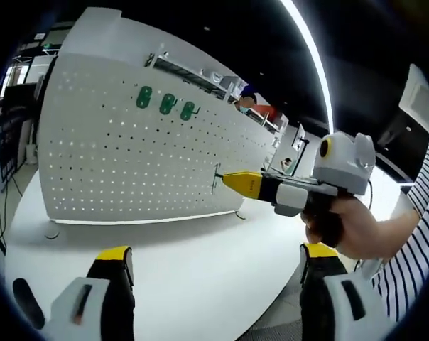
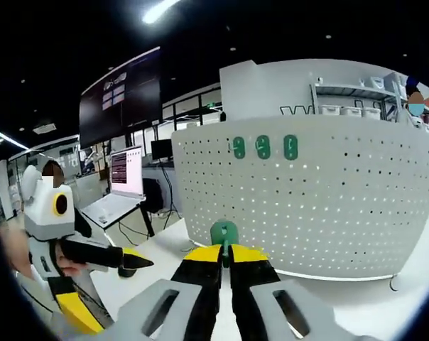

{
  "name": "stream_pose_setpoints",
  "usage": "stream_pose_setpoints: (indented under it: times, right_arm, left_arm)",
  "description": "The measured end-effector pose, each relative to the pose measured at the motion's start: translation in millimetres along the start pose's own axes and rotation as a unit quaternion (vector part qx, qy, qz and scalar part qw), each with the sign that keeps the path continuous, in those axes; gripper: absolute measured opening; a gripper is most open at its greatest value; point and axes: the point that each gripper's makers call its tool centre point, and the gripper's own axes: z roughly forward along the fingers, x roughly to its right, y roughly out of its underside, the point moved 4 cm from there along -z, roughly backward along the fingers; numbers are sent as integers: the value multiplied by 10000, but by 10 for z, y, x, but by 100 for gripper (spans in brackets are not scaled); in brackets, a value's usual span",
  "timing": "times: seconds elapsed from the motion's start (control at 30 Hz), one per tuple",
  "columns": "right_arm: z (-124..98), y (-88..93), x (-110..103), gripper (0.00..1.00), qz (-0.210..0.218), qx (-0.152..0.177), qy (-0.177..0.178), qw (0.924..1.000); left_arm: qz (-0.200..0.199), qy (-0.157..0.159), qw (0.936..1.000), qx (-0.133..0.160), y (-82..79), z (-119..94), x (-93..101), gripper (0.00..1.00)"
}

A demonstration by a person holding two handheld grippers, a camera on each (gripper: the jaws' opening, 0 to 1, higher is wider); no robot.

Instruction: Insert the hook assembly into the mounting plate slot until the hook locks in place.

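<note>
A white pegboard mounting plate (image 1: pixel 129 153) (image 2: pixel 328 199) stands upright on the white table (image 1: pixel 200 277). Three green hooks (image 1: pixel 167 104) (image 2: pixel 263 147) hang in a row near its top. My right gripper (image 2: pixel 225 253) is shut on a green hook assembly (image 2: pixel 224 233), held a little in front of the plate's lower part. In the left gripper view the right gripper (image 1: pixel 232 182), held in a hand, points its yellow tips at the plate, with the hook's end (image 1: pixel 216 177) close to the holes. My left gripper (image 1: pixel 216 252) stands open over the table, nothing between its jaws.
A person's striped sleeve (image 1: pixel 413 249) shows at the right. Left of the plate stand a desk with a laptop (image 2: pixel 118 192) and a large dark wall screen (image 2: pixel 118 99). Shelves with bins (image 2: pixel 349 106) rise behind the plate. The left gripper (image 2: pixel 94 256) hangs at the left.
</note>
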Motion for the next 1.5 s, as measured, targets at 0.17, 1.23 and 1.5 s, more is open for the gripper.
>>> stream_pose_setpoints:
  times: [0.17, 1.23, 1.5]
  right_arm:
    - [87, -72, 82, 0, 42, 126, 155, 9998]
    - [558, -724, 978, 0, 89, 1045, 1466, 9836]
    - [634, -848, 1123, 0, 67, 1222, 1650, 9787]
  left_arm:
    - [665, -341, 9970, -216, 23, -16, -55, 100]
    - [132, -417, 9990, -79, 52, -53, -268, 98]
    - [72, -509, 9987, -49, 29, -68, -342, 97]
